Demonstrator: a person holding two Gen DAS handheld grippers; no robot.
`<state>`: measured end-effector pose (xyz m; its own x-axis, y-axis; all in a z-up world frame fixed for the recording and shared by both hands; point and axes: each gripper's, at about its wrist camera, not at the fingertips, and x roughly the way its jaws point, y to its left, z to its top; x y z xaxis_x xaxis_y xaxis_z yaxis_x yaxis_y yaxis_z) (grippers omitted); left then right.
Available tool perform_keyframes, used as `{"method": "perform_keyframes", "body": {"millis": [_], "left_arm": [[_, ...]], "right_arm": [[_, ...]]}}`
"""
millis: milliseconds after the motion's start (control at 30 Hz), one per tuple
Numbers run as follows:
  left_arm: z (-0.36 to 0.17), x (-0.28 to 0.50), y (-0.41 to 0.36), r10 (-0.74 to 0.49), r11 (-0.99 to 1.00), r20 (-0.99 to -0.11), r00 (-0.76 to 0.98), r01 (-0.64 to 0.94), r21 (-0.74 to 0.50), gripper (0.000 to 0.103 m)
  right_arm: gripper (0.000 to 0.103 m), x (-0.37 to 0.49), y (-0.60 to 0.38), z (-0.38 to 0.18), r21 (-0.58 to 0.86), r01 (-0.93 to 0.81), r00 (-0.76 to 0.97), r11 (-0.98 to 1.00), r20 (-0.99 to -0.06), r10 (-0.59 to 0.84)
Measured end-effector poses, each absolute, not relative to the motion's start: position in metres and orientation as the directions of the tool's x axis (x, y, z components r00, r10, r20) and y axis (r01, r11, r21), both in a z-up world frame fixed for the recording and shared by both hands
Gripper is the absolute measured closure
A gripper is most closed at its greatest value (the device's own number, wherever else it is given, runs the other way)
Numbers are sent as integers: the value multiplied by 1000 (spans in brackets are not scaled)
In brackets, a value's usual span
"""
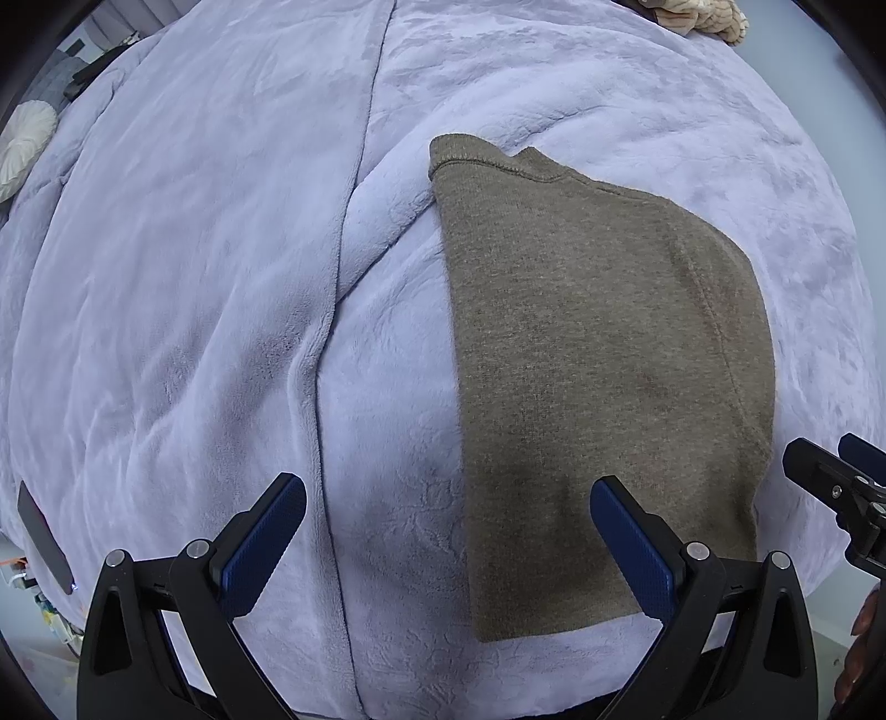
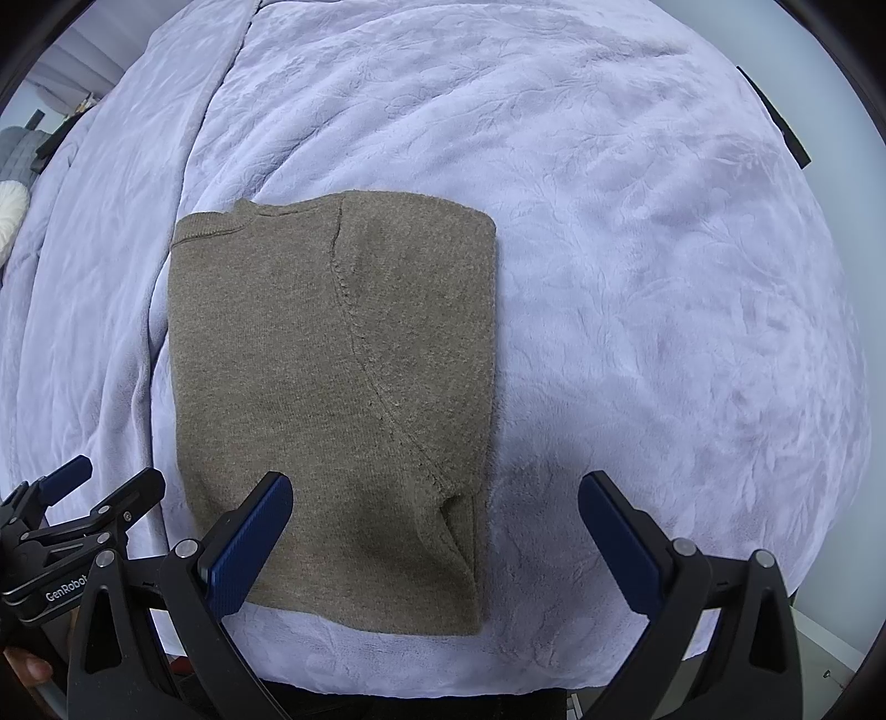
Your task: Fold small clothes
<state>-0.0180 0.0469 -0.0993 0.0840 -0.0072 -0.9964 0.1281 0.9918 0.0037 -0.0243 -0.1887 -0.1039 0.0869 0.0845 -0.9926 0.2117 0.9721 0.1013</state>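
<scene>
A brown knit sweater (image 1: 598, 360) lies folded into a tall rectangle on the lavender plush blanket (image 1: 194, 304); it also shows in the right wrist view (image 2: 326, 399). My left gripper (image 1: 448, 520) is open and empty, hovering over the sweater's near left corner. My right gripper (image 2: 434, 526) is open and empty, above the sweater's near right edge. The right gripper shows at the right edge of the left wrist view (image 1: 830, 471). The left gripper shows at the lower left of the right wrist view (image 2: 105, 487).
The blanket (image 2: 637, 249) covers a bed. A white round cushion (image 1: 25, 147) lies at the far left. A tan striped fabric item (image 1: 703, 16) sits at the far top. A dark flat object (image 1: 44, 531) lies at the blanket's left edge.
</scene>
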Motion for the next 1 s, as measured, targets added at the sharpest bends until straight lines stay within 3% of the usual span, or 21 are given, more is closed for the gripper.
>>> {"method": "perform_keyframes", "body": {"millis": [1000], "left_arm": [[-102, -16, 50, -24, 993, -996, 82, 117, -14, 0]], "right_arm": [[0, -22, -185, -109, 100, 209, 83, 973, -993, 84]]}}
